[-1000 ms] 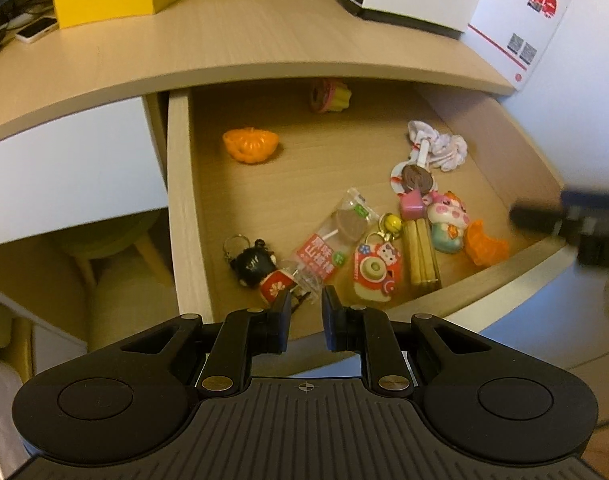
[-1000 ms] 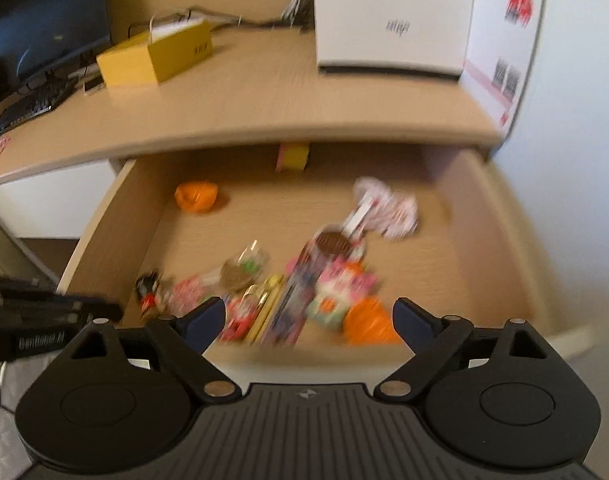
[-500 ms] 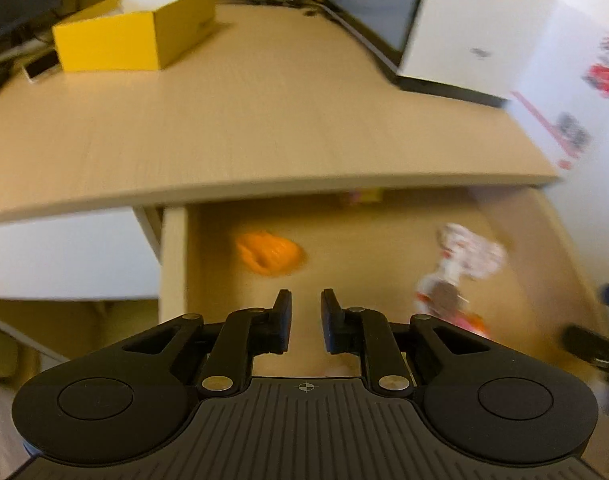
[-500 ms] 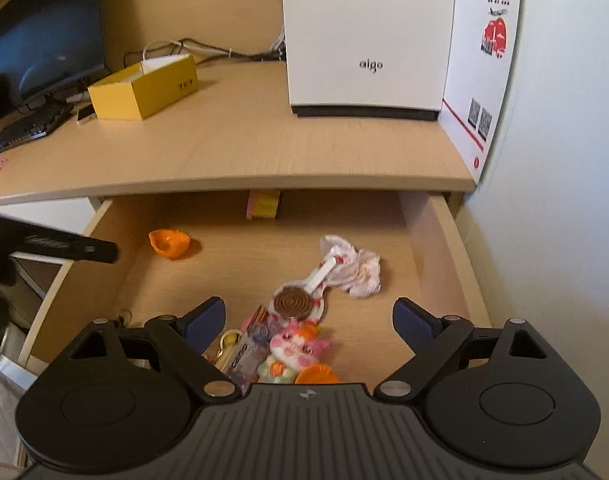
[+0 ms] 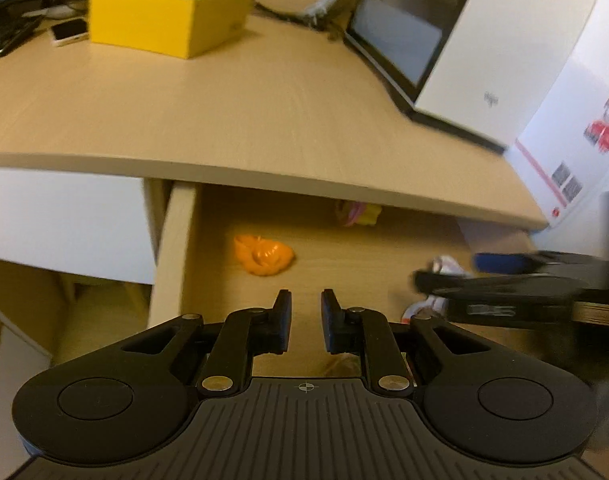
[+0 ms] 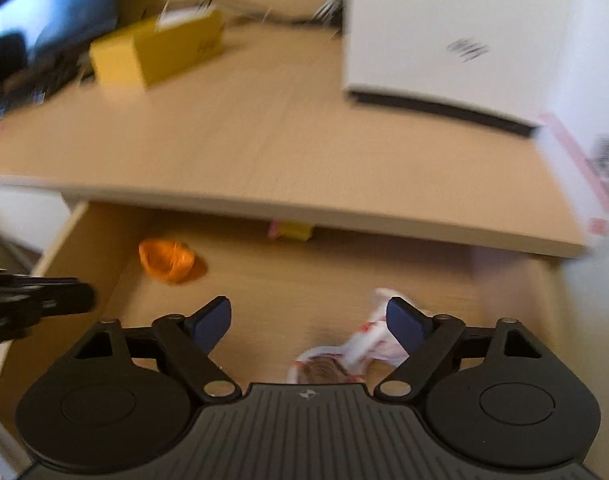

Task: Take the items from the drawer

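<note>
The open wooden drawer (image 5: 172, 248) under the desk holds an orange pumpkin-shaped toy (image 5: 264, 255) at the back left. A pink and yellow item (image 5: 358, 214) lies half under the desk edge. My left gripper (image 5: 306, 312) hovers over the drawer just in front of the orange toy, jaws nearly together and empty. My right gripper (image 6: 308, 320) is open over the drawer, above a white and red cloth item (image 6: 368, 336) and a round brown piece. The orange toy (image 6: 168, 258) lies to its far left. Each gripper shows at the edge of the other's view. Both views are blurred.
The desk top (image 5: 224, 112) overhangs the back of the drawer. On it stand a yellow box (image 5: 164, 20) and a white computer case (image 5: 484, 40). A dark monitor (image 6: 44, 12) is at the far left. A printed notice (image 5: 576, 152) hangs on the right wall.
Both views have swung up and forward toward the desk. The keychains and packets at the drawer's front have dropped out of sight. The right gripper now shows closer in the left view.
</note>
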`<control>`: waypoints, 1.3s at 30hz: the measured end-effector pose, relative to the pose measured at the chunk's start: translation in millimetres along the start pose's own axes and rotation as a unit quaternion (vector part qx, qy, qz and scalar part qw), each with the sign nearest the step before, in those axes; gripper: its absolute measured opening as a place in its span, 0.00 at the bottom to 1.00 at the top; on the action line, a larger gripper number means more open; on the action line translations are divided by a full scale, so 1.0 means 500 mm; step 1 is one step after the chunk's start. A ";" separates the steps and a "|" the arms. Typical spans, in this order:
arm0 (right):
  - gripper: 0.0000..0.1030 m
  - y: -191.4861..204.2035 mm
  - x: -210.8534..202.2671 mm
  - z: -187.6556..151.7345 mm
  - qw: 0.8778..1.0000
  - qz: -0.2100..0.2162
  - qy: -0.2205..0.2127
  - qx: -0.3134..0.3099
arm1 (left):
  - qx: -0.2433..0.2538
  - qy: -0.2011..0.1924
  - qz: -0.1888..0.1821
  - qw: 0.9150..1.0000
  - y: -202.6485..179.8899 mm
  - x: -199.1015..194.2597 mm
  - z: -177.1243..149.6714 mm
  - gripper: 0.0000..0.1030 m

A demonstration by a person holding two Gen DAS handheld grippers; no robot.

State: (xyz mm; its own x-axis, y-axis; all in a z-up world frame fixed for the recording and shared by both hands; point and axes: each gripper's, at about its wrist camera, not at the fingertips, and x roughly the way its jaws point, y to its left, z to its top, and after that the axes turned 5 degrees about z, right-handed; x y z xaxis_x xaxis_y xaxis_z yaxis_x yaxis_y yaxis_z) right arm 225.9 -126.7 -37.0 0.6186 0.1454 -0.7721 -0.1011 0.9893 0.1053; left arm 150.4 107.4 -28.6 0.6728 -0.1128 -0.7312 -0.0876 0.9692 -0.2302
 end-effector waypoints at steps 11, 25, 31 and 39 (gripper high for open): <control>0.85 0.063 0.145 0.009 0.993 -0.068 -0.067 -0.067 | -0.175 -0.086 -0.070 0.978 0.125 -0.004 -0.079 0.17; 0.71 0.087 0.211 0.010 0.984 -0.091 -0.147 0.052 | -0.184 -0.067 -0.130 0.972 0.108 0.025 -0.093 0.13; 0.07 0.033 0.216 0.013 0.989 -0.021 -0.093 0.111 | -0.198 -0.078 -0.115 0.970 0.107 0.021 -0.097 0.13; 0.06 0.019 0.086 0.011 0.990 0.039 0.003 0.139 | -0.190 -0.064 -0.082 0.976 0.099 0.025 -0.086 0.10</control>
State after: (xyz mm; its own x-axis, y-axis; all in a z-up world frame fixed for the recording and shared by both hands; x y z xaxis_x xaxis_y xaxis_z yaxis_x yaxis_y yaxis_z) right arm 256.0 -111.0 -65.7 0.6127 0.2220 -0.7585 0.0699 0.9408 0.3317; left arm 122.9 144.6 -76.7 0.7841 -0.2074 -0.5849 -0.2219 0.7865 -0.5764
